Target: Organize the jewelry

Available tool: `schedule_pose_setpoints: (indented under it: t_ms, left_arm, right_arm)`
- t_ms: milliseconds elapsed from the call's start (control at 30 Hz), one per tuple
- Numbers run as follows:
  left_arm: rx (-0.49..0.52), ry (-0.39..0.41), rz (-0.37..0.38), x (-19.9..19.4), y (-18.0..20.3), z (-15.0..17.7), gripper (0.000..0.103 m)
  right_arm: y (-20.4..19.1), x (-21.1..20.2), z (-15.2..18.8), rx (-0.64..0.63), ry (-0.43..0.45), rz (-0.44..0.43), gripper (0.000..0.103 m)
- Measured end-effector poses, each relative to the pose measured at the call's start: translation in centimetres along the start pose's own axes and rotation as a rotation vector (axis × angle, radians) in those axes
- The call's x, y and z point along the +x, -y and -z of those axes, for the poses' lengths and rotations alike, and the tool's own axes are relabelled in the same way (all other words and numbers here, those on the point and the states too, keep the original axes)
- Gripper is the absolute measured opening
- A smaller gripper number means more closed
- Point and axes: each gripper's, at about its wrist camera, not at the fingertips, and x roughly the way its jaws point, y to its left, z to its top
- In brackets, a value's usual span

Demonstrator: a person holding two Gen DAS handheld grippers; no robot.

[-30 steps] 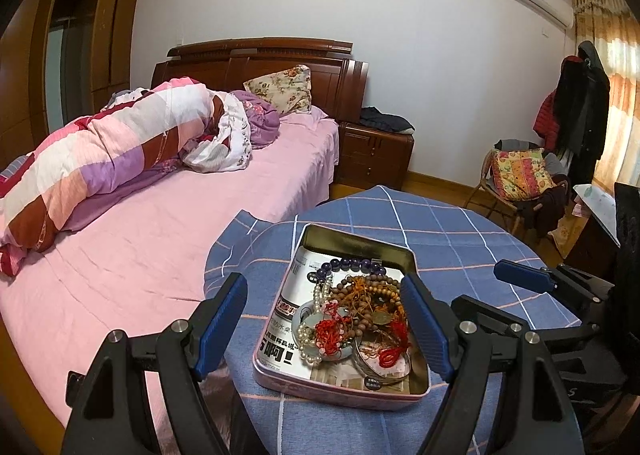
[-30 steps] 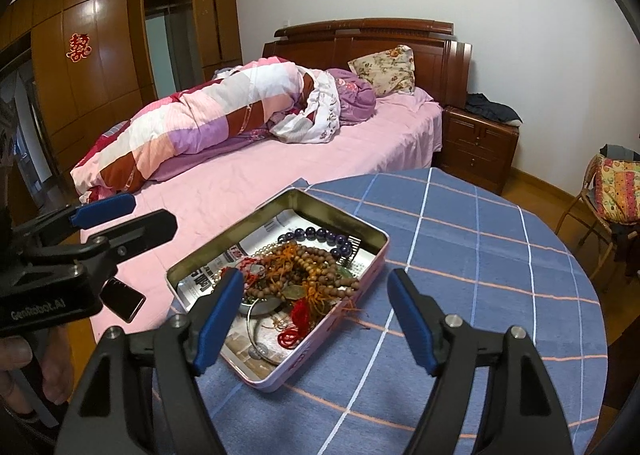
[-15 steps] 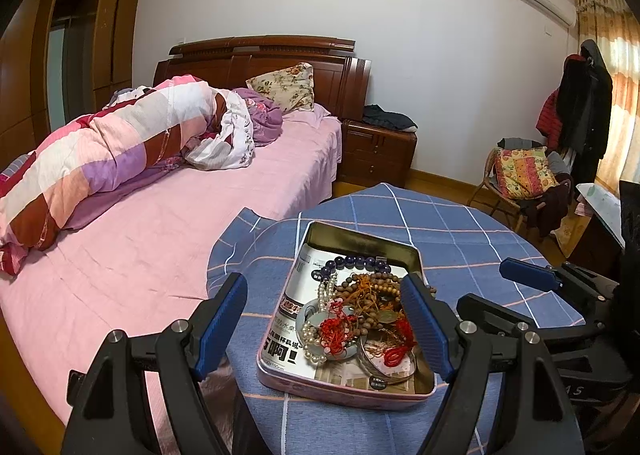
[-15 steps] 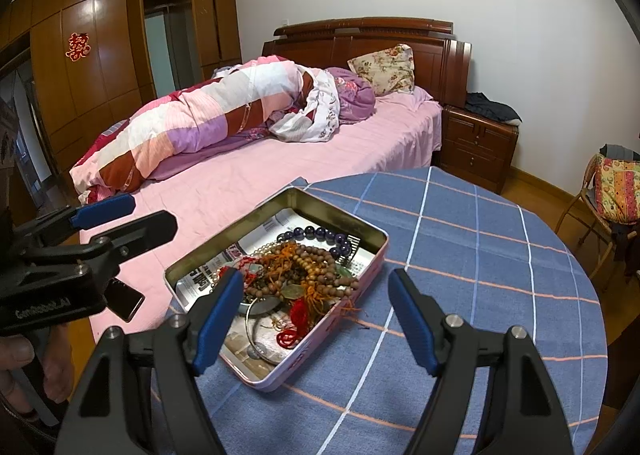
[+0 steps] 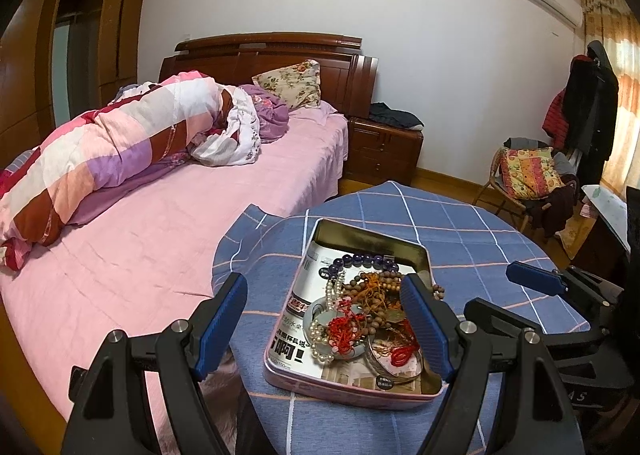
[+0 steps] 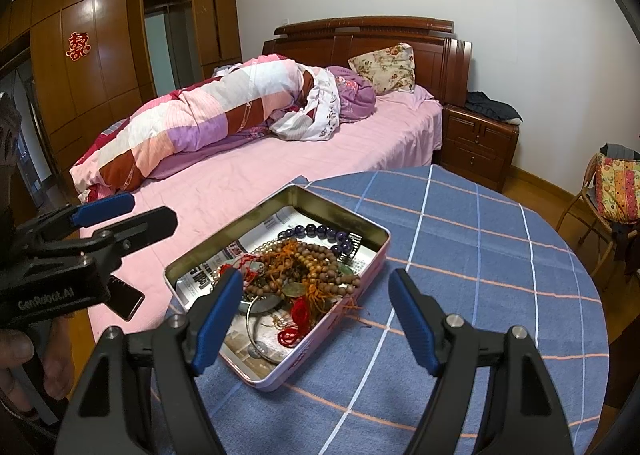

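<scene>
We hold both grippers above a round table [image 6: 480, 239] draped in blue checked cloth, the left gripper [image 5: 324, 319] and the right gripper [image 6: 316, 315] each with jaws spread wide and nothing between them. Just beyond the blue pads sits a shallow pink-sided tin [image 5: 352, 389] lined with newsprint, in which the jewelry [image 5: 368, 311] lies tangled: wooden beads, dark purple beads [image 6: 320, 233], pearls, red cord and a metal bangle [image 5: 394, 369]. Behind the table stretches a pink bed [image 5: 168, 239] with a rolled quilt [image 5: 120, 151] against its wooden headboard.
</scene>
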Motion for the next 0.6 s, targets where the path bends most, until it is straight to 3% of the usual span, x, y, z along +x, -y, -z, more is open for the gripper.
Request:
schedule_pose_setpoints:
  t_ms: [300,600]
  left_arm:
    - [0.0,-0.014,-0.008,0.17,-0.12,0.18,0.079]
    - [0.011,-0.004,-0.089,0.14,-0.4,0.19,0.079]
  right_arm:
    - [0.04,-0.01,-0.01,-0.001,0.0,0.001,0.078]
    - [-0.03,0.05,-0.01,-0.001,-0.001,0.001,0.078]
